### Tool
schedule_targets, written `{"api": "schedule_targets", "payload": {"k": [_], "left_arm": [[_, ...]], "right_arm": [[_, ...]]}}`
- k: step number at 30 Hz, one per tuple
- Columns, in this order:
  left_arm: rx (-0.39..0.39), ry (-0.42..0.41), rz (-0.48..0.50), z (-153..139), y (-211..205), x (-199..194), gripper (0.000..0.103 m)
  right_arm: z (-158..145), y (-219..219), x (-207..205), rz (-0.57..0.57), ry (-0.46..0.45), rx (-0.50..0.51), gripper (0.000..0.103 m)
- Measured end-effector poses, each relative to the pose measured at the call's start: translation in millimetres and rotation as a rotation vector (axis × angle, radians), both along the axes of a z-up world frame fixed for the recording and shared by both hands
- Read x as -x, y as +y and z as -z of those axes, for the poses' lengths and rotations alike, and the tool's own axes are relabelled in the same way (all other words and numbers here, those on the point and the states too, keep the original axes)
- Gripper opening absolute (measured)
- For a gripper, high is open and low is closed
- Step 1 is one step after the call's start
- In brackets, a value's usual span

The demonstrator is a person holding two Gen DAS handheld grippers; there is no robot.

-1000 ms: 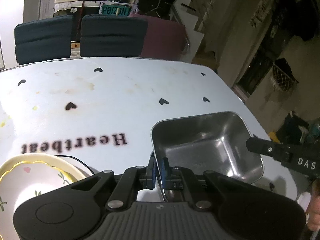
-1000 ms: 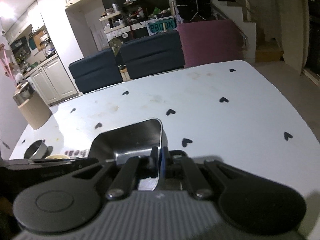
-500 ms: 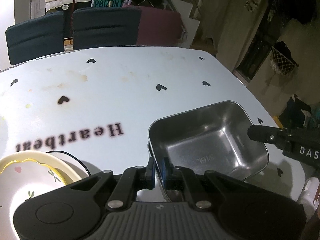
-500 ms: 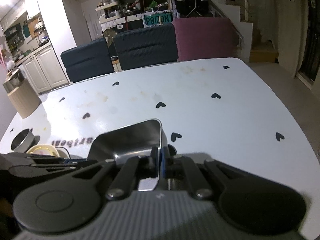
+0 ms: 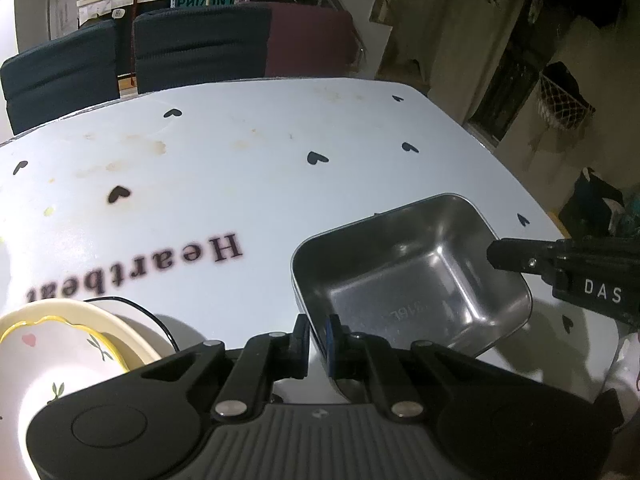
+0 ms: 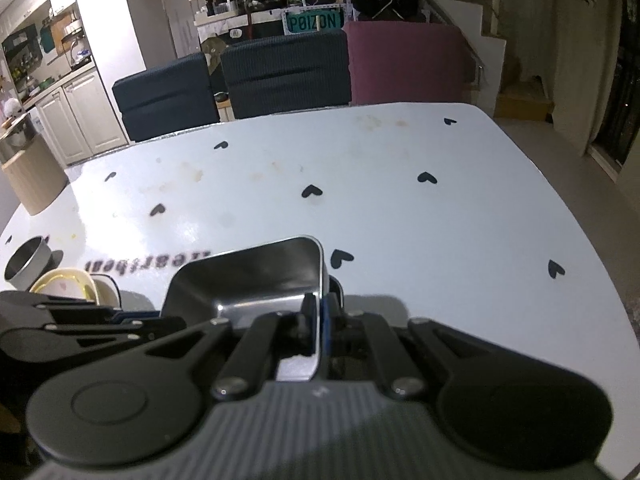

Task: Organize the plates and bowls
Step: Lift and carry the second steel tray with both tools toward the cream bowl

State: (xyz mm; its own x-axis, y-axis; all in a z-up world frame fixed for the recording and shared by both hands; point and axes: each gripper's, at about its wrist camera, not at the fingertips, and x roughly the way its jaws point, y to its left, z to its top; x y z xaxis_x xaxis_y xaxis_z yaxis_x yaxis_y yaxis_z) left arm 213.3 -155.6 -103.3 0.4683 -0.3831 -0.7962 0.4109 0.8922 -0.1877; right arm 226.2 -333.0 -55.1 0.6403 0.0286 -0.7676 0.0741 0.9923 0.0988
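Left gripper (image 5: 318, 330): pinching the near-left rim of the steel tray (image 5: 404, 280).
Right gripper (image 6: 316, 320): clamped on the tray's opposite wall.
Tray: on the white table (image 5: 260, 184) — upright.
Floral bowl (image 5: 60, 360): left, beside the tray — apart.

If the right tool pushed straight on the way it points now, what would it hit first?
The right tool is already clamped on the rim of the steel tray, so the tray would go with it. Beyond the tray lies only bare tablecloth; it would probably meet that first, though depth is unclear.
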Motion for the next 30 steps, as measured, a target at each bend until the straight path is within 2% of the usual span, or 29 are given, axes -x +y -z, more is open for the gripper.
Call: {"api": "schedule_targets", "payload": {"k": [3, 10, 13, 17, 30], "left_arm": [[0.01, 0.032, -0.006, 3.7, 0.8, -1.3, 0.009], [0.009, 0.026, 0.014, 3.7, 0.1, -0.2, 0.014], [-0.017, 0.038, 0.012, 7.3, 0.0, -1.0, 0.014], [-0.008, 0.049, 0.012, 8.3, 1.3, -1.9, 0.013], [0.013, 0.082, 0.014, 10.9, 0.9, -2.4, 0.013]], "right_arm": [[2.3, 2.1, -3.4, -0.004, 0.009, 0.008, 0.005], [6.6, -1.2, -10.3, 0.003, 0.025, 0.011, 0.004], [8.0, -7.1, -14.3, 0.028, 0.033, 0.02, 0.004], [12.2, -14.2, -18.1, 0.048, 0.047, -0.002, 0.004], [26.5, -9.7, -23.9, -0.007, 0.1, -0.025, 0.004]]}}
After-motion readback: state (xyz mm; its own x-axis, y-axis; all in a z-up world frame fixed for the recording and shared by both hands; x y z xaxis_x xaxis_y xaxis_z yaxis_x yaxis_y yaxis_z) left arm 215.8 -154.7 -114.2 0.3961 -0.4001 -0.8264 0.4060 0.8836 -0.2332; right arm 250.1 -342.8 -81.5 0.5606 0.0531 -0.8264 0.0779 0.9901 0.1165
